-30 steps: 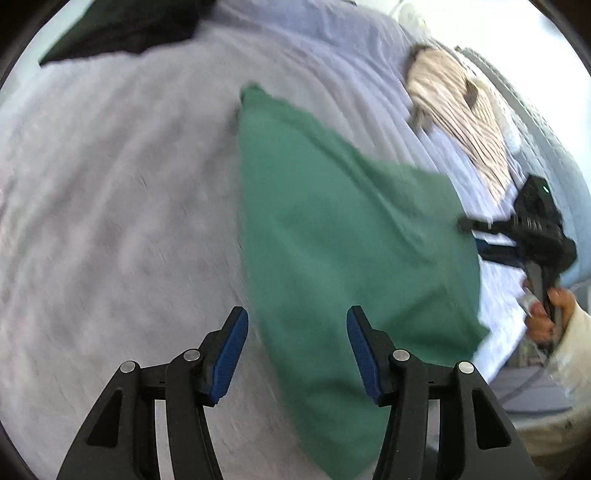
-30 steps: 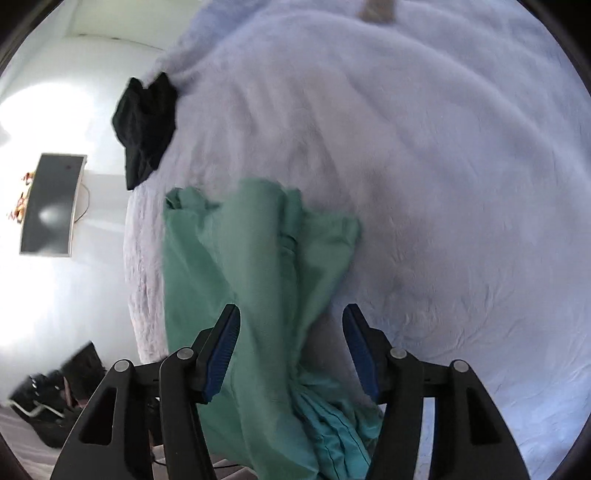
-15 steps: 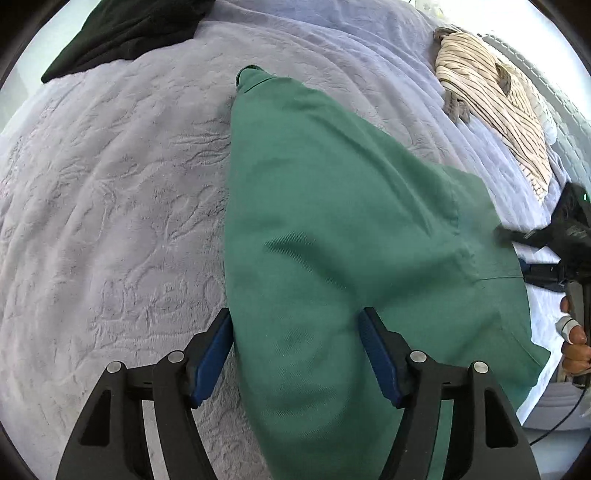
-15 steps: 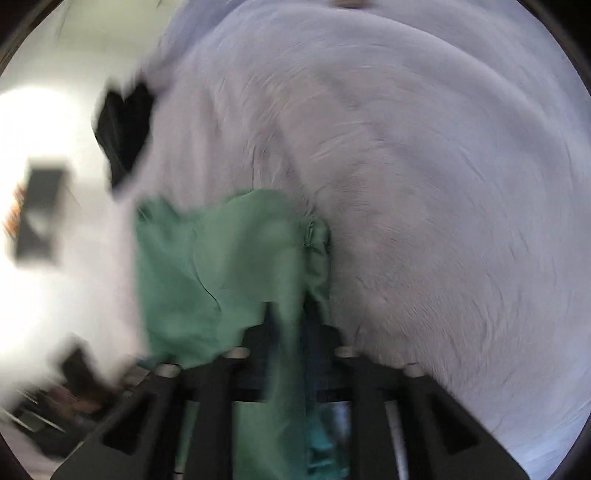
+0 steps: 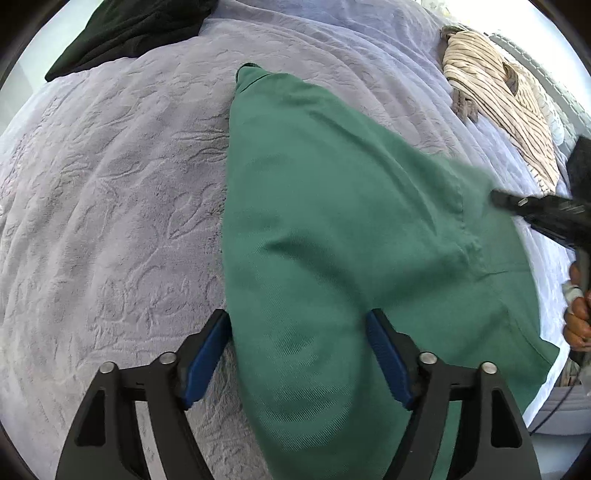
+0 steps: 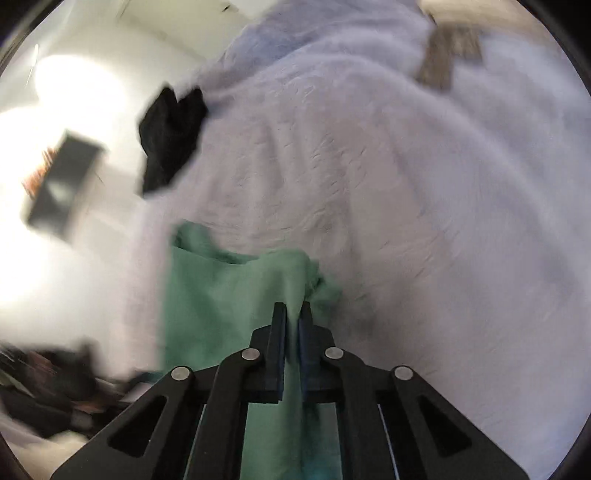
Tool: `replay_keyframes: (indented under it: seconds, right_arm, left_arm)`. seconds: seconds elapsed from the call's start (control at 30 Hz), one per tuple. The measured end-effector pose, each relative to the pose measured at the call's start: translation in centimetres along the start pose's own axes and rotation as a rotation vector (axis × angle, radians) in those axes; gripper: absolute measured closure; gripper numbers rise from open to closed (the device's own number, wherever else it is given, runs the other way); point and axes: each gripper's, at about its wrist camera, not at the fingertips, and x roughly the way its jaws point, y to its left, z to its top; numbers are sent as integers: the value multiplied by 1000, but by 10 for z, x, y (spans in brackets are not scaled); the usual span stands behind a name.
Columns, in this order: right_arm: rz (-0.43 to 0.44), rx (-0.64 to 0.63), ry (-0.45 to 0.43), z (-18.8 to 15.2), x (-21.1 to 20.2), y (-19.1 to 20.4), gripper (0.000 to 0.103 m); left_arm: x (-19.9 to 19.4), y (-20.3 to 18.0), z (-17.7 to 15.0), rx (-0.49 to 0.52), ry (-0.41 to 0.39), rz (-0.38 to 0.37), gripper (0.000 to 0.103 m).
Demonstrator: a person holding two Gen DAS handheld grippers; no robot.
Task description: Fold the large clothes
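A large green garment (image 5: 332, 229) lies spread on the lilac bedspread (image 5: 110, 206), running from the near edge toward the middle of the bed. My left gripper (image 5: 299, 354) is open, its blue pads on either side of the garment's near end. My right gripper (image 6: 292, 325) is shut on a fold of the same green garment (image 6: 229, 295) and lifts it; the view is blurred. In the left wrist view the right gripper (image 5: 498, 197) comes in from the right at the garment's right edge.
A black garment (image 5: 129, 29) lies at the far left of the bed, also in the right wrist view (image 6: 170, 133). A beige striped garment (image 5: 498, 96) lies at the far right. A dark screen (image 6: 62, 184) hangs on the white wall beyond the bed.
My right gripper went from open over the green garment to shut on a fold of it and pulls it up. My left gripper moved down closer to the garment's near end, still open.
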Motion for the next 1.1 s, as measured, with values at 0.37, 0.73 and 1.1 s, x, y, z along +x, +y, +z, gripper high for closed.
replay_keyframes:
  seconds: [0.37, 0.73, 1.1]
  right_arm:
    - [-69, 220, 130, -16, -17, -50, 94]
    - [-66, 50, 186, -74, -59, 36, 48]
    - [-185, -95, 336, -123, -32, 69, 80]
  left_arm:
    - [-34, 9, -8, -5, 15, 35, 21]
    - [-49, 0, -79, 73, 112, 48, 20]
    - [-44, 8, -94, 34, 102, 52, 15]
